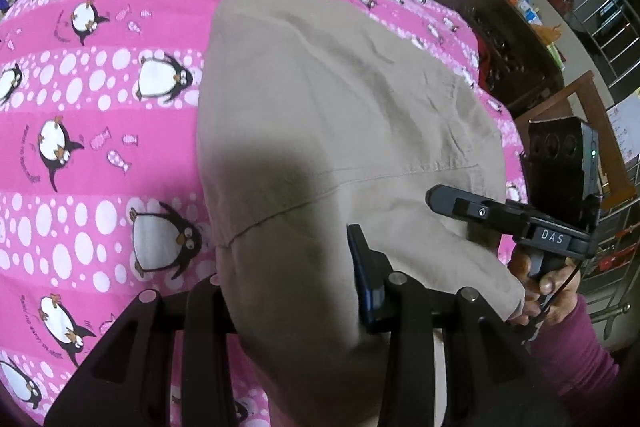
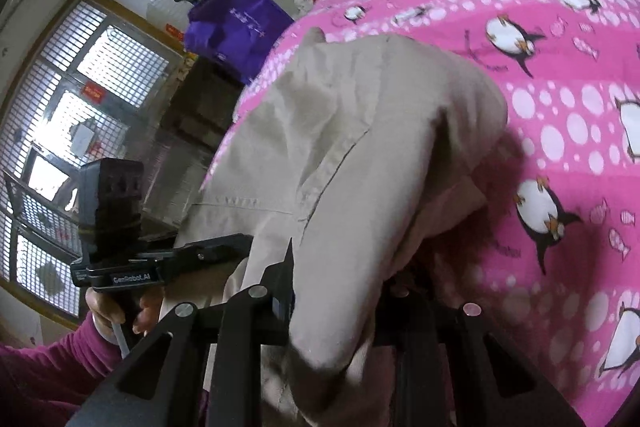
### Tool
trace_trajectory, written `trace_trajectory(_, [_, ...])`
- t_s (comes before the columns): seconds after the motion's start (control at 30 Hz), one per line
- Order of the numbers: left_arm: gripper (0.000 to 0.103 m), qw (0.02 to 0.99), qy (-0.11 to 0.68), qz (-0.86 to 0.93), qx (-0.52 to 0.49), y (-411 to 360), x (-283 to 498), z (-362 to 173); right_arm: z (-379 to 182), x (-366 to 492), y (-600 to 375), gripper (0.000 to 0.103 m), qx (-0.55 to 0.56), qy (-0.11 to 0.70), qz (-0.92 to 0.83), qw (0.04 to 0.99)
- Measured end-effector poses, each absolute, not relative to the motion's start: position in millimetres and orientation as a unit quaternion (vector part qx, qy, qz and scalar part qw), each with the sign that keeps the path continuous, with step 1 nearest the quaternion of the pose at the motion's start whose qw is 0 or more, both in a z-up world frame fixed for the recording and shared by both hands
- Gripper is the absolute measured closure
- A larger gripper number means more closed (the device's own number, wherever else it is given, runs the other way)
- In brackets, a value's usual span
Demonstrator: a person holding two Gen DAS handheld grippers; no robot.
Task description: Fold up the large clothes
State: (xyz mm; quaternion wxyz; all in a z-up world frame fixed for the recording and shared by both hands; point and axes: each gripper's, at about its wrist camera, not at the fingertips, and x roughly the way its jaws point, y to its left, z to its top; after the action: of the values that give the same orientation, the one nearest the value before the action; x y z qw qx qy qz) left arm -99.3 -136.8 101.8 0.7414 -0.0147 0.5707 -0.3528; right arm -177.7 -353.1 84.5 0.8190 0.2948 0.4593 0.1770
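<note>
My left tool [image 1: 288,291] clamped on beige garment [image 1: 340,99] edge, cloth bunched btwn jaws; right tool [image 2: 340,291] same, gripping other edge of it; garment draped fwd over pink penguin bedsheet [image 1: 100,99]; rest lies on bed; purple bag [image 2: 236,27] at bed's far end, window [image 2: 80,99] behind it.

Both tongs grip beige garment [image 1: 340,99]
</note>
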Motion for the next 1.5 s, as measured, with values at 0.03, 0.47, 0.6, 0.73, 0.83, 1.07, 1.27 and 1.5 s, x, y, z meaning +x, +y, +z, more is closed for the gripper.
trace_trajectory(0.03, [0.066, 0.742, 0.572, -0.351, -0.015, -137, -100, 98, 81, -179, -354, 0.079, 0.296, 0.463, 0.176, 0.817])
trace_trajectory(0.47, [0.043, 0.775, 0.548, -0.304, 0.075, -121, -128, 108, 128, -214, -339, 0.052, 0.178, 0.473, 0.098, 0.857])
trace_trajectory(0.6, [0.041, 0.794, 0.524, -0.290, 0.098, -104, -142, 118, 144, -226, -325, 0.049, 0.141, 0.465, 0.089, 0.870])
trace_trajectory(0.73, [0.040, 0.802, 0.514, -0.283, 0.115, -102, -148, 121, 154, -234, -318, 0.049, 0.142, 0.448, 0.087, 0.878])
trace_trajectory(0.83, [0.040, 0.794, 0.527, -0.286, 0.100, -104, -149, 115, 160, -238, -311, 0.047, 0.149, 0.438, 0.091, 0.882])
trace_trajectory(1.07, [0.040, 0.792, 0.532, -0.286, 0.089, -104, -160, 112, 135, -227, -285, 0.064, 0.090, 0.488, 0.064, 0.866])
trace_trajectory(1.27, [0.024, 0.792, 0.531, -0.290, 0.081, -89, -172, 99, 107, -235, -298, 0.101, 0.077, 0.500, 0.043, 0.862])
trace_trajectory(1.5, [0.023, 0.788, 0.548, -0.275, 0.058, -93, -172, 86, 81, -242, -315, 0.102, 0.129, 0.509, 0.024, 0.850])
